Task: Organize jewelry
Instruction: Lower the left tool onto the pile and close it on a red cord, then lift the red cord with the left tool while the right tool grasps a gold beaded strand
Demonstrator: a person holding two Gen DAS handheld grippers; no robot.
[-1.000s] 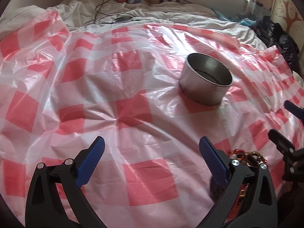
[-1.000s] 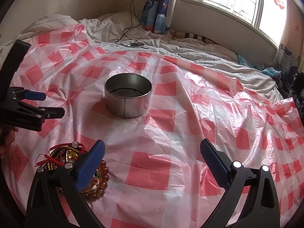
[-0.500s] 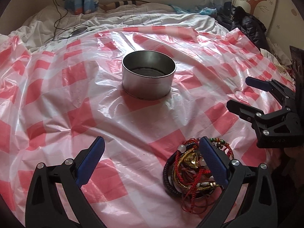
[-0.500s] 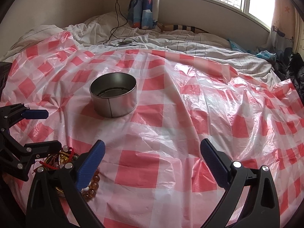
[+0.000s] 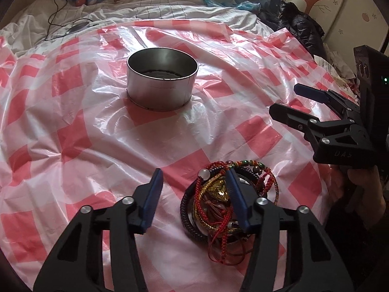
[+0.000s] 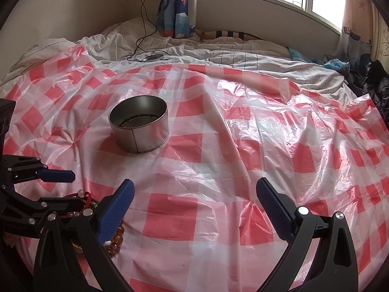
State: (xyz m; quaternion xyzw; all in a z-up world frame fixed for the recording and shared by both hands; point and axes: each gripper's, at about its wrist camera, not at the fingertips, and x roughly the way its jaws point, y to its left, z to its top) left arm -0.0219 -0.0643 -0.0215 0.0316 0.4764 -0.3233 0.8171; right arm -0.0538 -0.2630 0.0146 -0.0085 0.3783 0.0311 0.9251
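Note:
A tangled pile of bracelets and cords (image 5: 218,202) lies on the red-and-white checked plastic sheet (image 5: 73,133) near its front edge. My left gripper (image 5: 194,187) is open just above the pile, its right finger over the middle of it and its left finger beside it. A round metal tin (image 5: 162,82) stands open further back; it also shows in the right wrist view (image 6: 139,126). My right gripper (image 6: 194,199) is open and empty over the bare sheet, right of the pile (image 6: 114,238). It shows in the left wrist view (image 5: 291,99).
The sheet covers a bed with rumpled white bedding (image 6: 218,53) behind it. A cable and a small round device (image 6: 153,57) lie on the bedding. Dark clothes (image 5: 299,24) are heaped at the far right by a wall.
My left gripper has swung right and come down over the bracelet pile, and its fingers have narrowed. The right gripper has shifted slightly and stays open.

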